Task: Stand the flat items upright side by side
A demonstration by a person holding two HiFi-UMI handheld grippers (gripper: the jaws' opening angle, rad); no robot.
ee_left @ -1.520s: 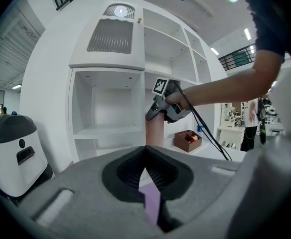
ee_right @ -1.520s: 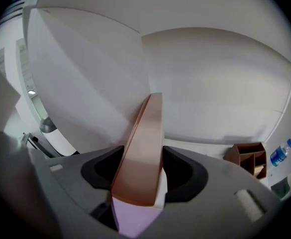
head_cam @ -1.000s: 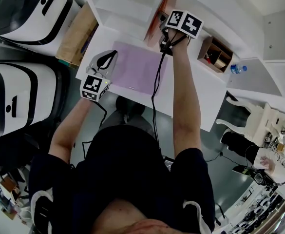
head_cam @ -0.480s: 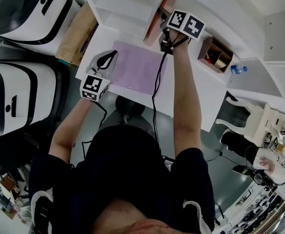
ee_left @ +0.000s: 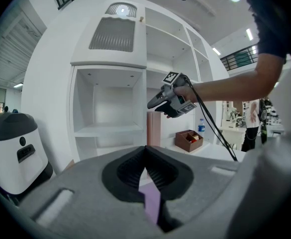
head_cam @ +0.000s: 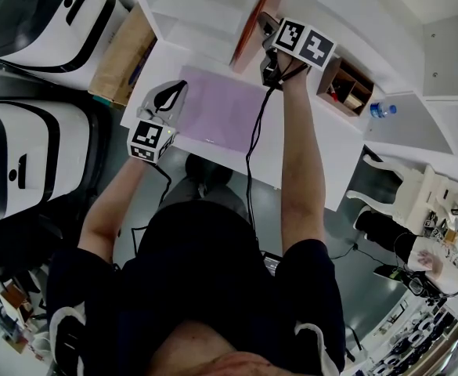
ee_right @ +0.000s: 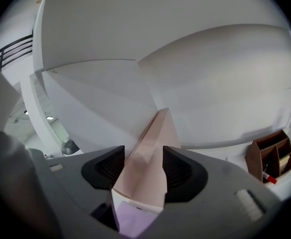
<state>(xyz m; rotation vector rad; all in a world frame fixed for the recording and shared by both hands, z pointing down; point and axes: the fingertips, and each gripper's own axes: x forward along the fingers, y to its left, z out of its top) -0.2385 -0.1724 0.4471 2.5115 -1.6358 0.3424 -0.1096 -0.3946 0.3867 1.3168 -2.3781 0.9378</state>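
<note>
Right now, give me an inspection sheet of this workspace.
Surface: white desk below a white shelf unit.
Job's things: purple flat item lying flat; pink box upright at the shelf.
Clutter: brown organiser, water bottle.
Grippers: left gripper shut, empty, near the purple item's left edge; right gripper shut on the pink box, jaws have just been closing.
Cables: black cable trails from the right gripper across the desk.
Surroundings: cardboard box, white machines at the left.

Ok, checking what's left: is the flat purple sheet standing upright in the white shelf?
No, the flat purple sheet lies flat on the white table in the head view.
</note>
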